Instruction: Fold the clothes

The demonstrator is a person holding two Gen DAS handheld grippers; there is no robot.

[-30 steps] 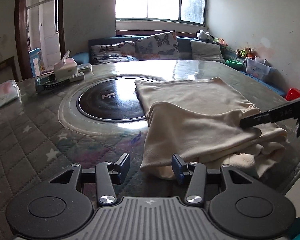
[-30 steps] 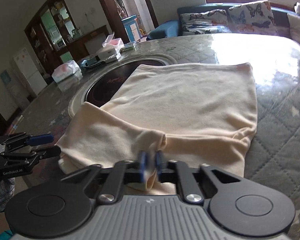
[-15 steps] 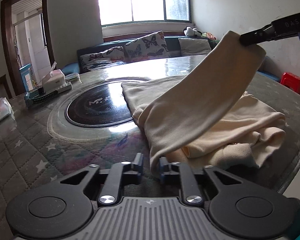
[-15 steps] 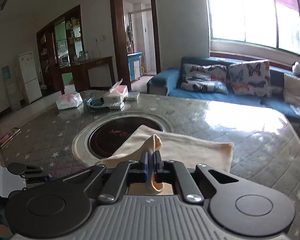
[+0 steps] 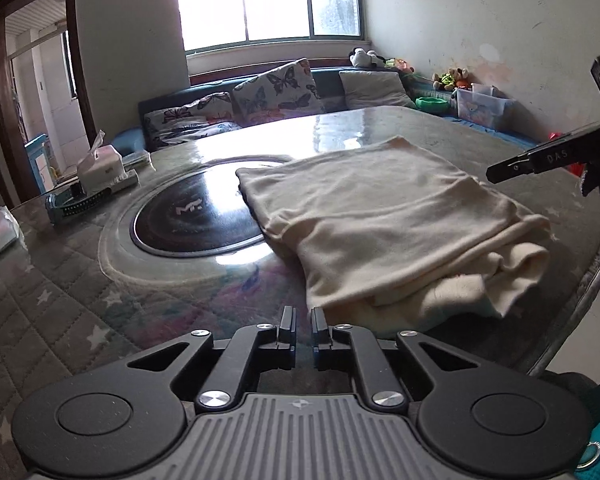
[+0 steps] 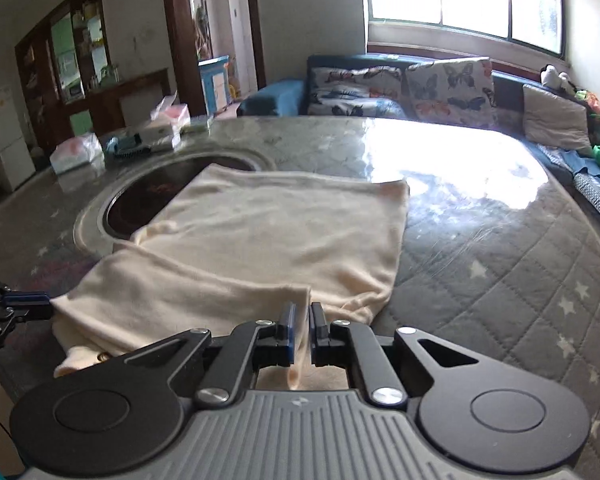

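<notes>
Centrally, one cream garment [image 5: 384, 220] folded on one table [image 5: 80, 300]; left gripper [image 5: 302, 322] fingers nearly together, empty; right gripper [image 6: 301, 320] pinching its near edge.

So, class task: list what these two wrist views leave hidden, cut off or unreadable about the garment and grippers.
- Garment: its type; folded layers hide the rest in both views.
- Right gripper: whether cloth is pinched; the gripper body blocks it in the right view.
- Right gripper's body: cut off by the left view's edge.
- Left gripper: nearly closed, nothing visible between its fingers.
</notes>
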